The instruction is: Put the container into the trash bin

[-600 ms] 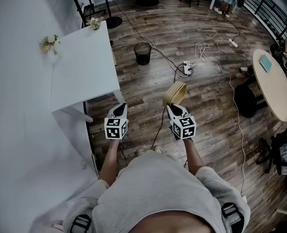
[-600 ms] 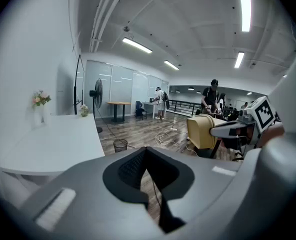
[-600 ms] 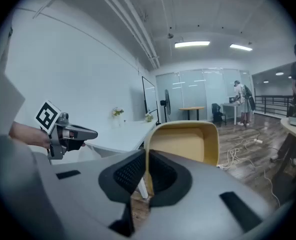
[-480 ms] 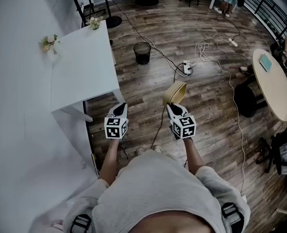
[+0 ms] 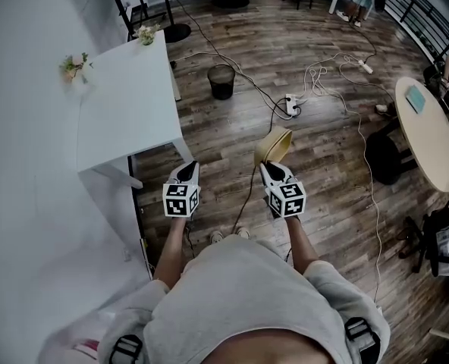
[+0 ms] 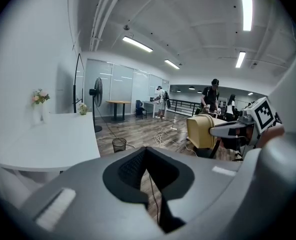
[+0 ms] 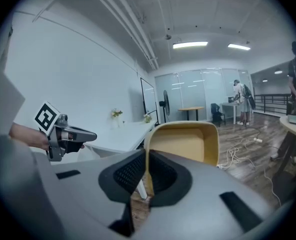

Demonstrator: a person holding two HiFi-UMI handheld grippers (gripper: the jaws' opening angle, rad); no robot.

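Observation:
A tan rectangular container (image 5: 274,145) hangs in the air in front of me, its open side facing my right gripper's camera (image 7: 185,143). My right gripper (image 5: 271,167) is shut on the container's near wall, which stands edge-on between the pads. The container also shows at the right of the left gripper view (image 6: 202,130). My left gripper (image 5: 185,170) is held level beside the right one, jaws together with nothing in them. A small black mesh trash bin (image 5: 222,82) stands on the wooden floor ahead, by the white table's far corner; it appears small in the left gripper view (image 6: 119,144).
A white table (image 5: 126,101) with small flower vases (image 5: 74,67) stands at my left. Cables and a power strip (image 5: 292,105) lie across the floor past the bin. A round table (image 5: 429,131) and dark chair stand right. People stand far off.

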